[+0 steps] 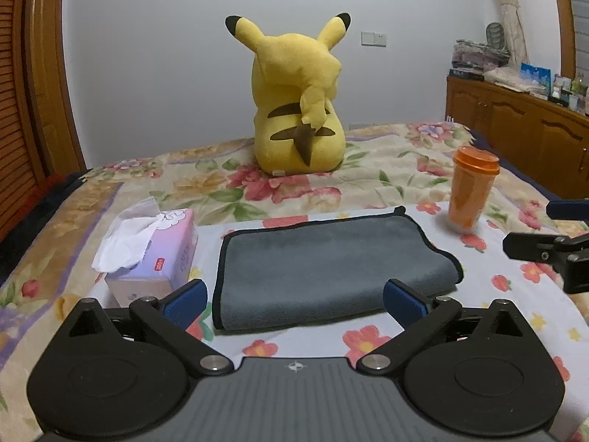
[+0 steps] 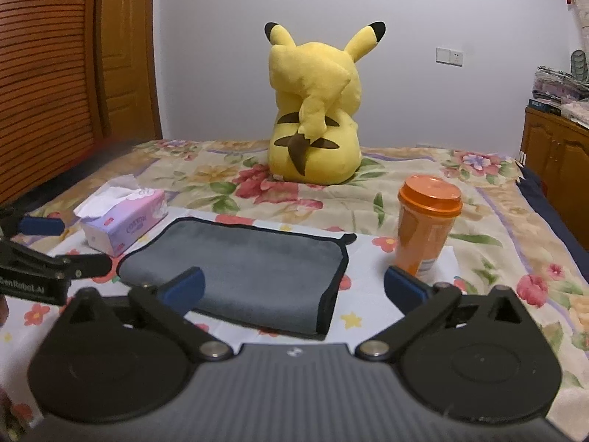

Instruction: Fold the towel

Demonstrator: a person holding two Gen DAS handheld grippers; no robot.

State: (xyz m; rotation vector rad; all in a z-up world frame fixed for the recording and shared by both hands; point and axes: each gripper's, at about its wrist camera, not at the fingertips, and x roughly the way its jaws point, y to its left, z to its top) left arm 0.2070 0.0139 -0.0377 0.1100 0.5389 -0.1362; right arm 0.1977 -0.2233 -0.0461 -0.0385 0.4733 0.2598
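A grey towel with black edging (image 1: 324,265) lies folded in a flat rectangle on the flowered bedspread; it also shows in the right wrist view (image 2: 243,272). My left gripper (image 1: 294,304) is open and empty, held just in front of the towel's near edge. My right gripper (image 2: 294,287) is open and empty, over the towel's near right corner. The right gripper's fingers (image 1: 530,246) show at the right edge of the left wrist view. The left gripper's fingers (image 2: 73,263) show at the left edge of the right wrist view.
A tissue box (image 1: 154,254) (image 2: 123,221) sits left of the towel. An orange lidded cup (image 1: 471,191) (image 2: 427,228) stands to its right. A yellow Pikachu plush (image 1: 298,103) (image 2: 316,110) sits behind. A wooden cabinet (image 1: 515,129) stands at the right of the bed.
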